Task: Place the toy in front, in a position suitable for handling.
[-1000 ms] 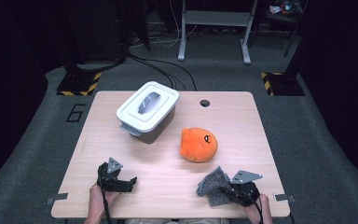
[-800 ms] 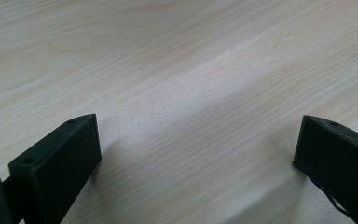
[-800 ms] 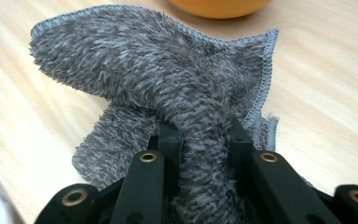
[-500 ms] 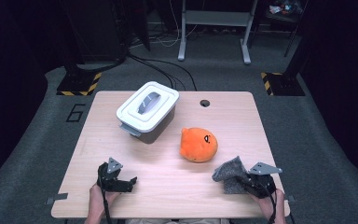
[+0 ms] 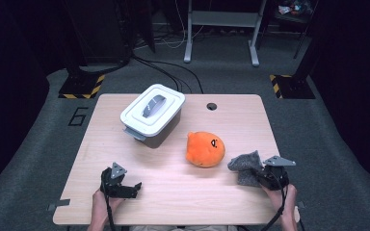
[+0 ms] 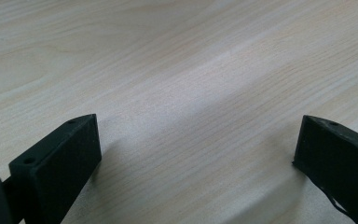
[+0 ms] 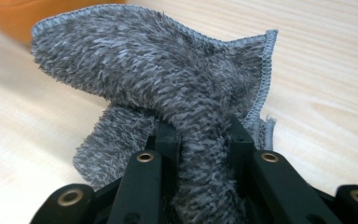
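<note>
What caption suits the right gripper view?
Right gripper shut on a grey cloth above the table.

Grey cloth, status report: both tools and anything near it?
Right tool shut on grey cloth, at table's right edge. Left tool open over bare wood. Orange plush toy just left of cloth; lidded box farther back.

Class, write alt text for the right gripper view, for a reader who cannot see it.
A fluffy grey cloth with a stitched hem is pinched between the right gripper's two black jaws and bunches up above them. Under it lies a light wooden table, and part of an orange plush toy shows at the top left corner.
</note>
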The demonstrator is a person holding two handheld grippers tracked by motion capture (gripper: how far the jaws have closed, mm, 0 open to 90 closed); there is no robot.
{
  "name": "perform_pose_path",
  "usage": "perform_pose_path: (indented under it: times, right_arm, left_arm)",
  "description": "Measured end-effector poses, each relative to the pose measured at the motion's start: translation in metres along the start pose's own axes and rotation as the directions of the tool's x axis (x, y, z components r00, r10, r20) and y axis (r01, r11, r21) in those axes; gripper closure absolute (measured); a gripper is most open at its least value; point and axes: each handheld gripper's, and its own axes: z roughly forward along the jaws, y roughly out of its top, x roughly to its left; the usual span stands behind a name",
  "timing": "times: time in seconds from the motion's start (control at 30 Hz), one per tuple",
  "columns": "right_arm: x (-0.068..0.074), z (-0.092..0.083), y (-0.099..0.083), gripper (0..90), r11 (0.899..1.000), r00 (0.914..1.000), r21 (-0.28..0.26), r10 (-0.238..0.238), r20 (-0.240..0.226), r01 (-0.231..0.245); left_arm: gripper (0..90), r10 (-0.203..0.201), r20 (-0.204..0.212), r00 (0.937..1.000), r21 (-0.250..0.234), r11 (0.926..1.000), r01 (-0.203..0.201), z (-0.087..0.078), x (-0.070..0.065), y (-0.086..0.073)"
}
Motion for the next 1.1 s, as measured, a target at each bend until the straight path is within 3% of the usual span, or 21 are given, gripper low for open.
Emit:
perform_pose_path:
  times: [0.13, 0.6, 0.8, 0.9, 1.1]
  right_arm:
    - [-0.005, 0.010, 0.006, 71.9, 1.000, 0.9991, 0.003, 0.030, 0.029, -0.030]
    - [-0.025, 0.034, 0.006, 67.1, 0.998, 0.9959, 0.025, 0.051, 0.074, -0.053]
    - [-0.030, 0.043, 0.003, 54.3, 0.998, 0.9942, 0.034, 0.052, 0.094, -0.056]
    - [-0.033, 0.044, 0.002, 43.5, 0.997, 0.9921, 0.030, 0.065, 0.107, -0.069]
    - [-0.038, 0.045, -0.003, 29.2, 0.997, 0.9918, 0.010, 0.076, 0.103, -0.078]
  left_arm:
    - [0.1, 0.002, 0.000, 1.0000, 0.005, 1.0000, -0.002, 0.000, 0.000, 0.000]
    - [0.2, 0.011, -0.008, 0.9999, 0.002, 0.9999, -0.011, -0.001, -0.001, 0.000]
    - [0.1, 0.010, -0.009, 0.9999, 0.001, 0.9999, -0.010, -0.001, -0.001, 0.000]
    - [0.0, 0.002, -0.007, 1.0000, -0.002, 1.0000, -0.002, 0.000, -0.001, 0.000]
    - [0.0, -0.001, -0.002, 1.0000, 0.004, 1.0000, 0.001, 0.000, 0.000, 0.001]
